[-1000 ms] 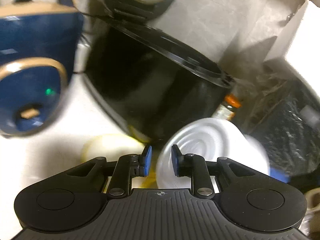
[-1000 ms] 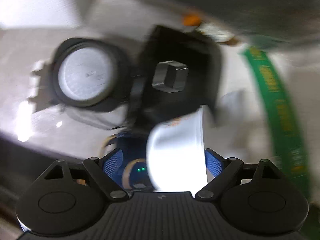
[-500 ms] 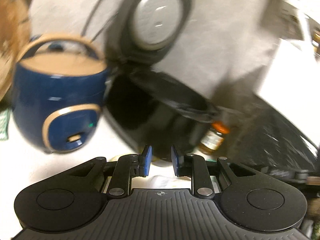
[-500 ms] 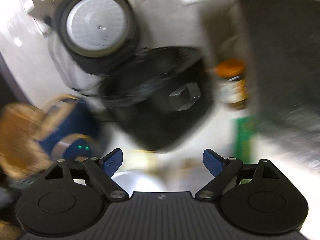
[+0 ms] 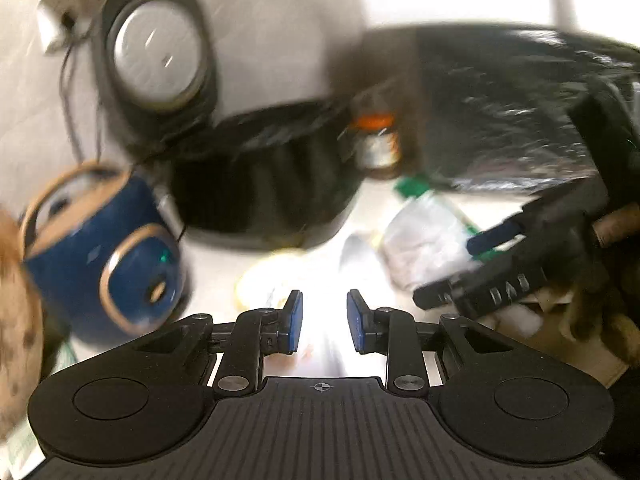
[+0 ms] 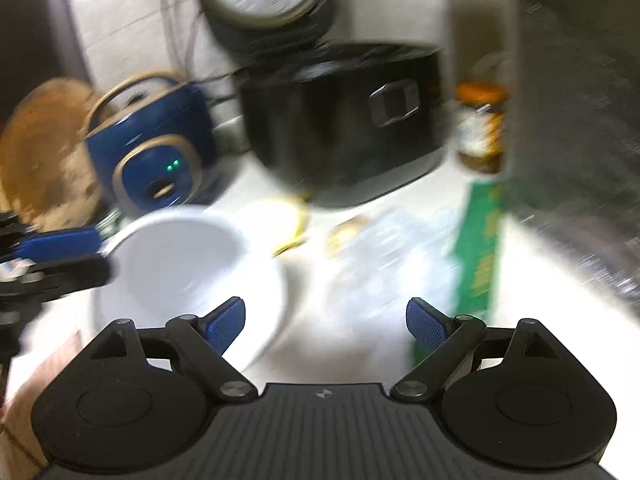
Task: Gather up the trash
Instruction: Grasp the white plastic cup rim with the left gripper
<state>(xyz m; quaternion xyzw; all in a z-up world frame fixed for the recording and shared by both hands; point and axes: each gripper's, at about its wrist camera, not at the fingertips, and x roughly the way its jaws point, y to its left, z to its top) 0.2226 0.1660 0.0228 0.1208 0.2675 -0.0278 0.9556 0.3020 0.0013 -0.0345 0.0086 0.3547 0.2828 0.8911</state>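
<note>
A white bowl (image 6: 188,264) stands upright on the pale counter, left of my right gripper (image 6: 326,326). That gripper is wide open with nothing between its fingers and hangs over crumpled clear plastic (image 6: 384,264). My left gripper (image 6: 60,260) is at the bowl's left rim. In the left wrist view its jaws (image 5: 324,322) are opening, with only blurred white glare in the gap. A pale yellow round piece (image 5: 272,280) lies just beyond. My right gripper (image 5: 452,272) shows at the right, above the plastic (image 5: 424,240).
A black rice cooker (image 6: 344,128) with its lid up stands at the back, with a blue cooker (image 6: 152,148) to its left. An orange-capped jar (image 6: 480,132) and a green packet (image 6: 480,252) are on the right. A black trash bag (image 5: 500,120) fills the right side. A wooden board (image 6: 40,152) leans far left.
Both views have rolled upright and pulled back from the cookers. The left jaws have widened. The white bowl, earlier between the right fingers, now stands on the counter to their left.
</note>
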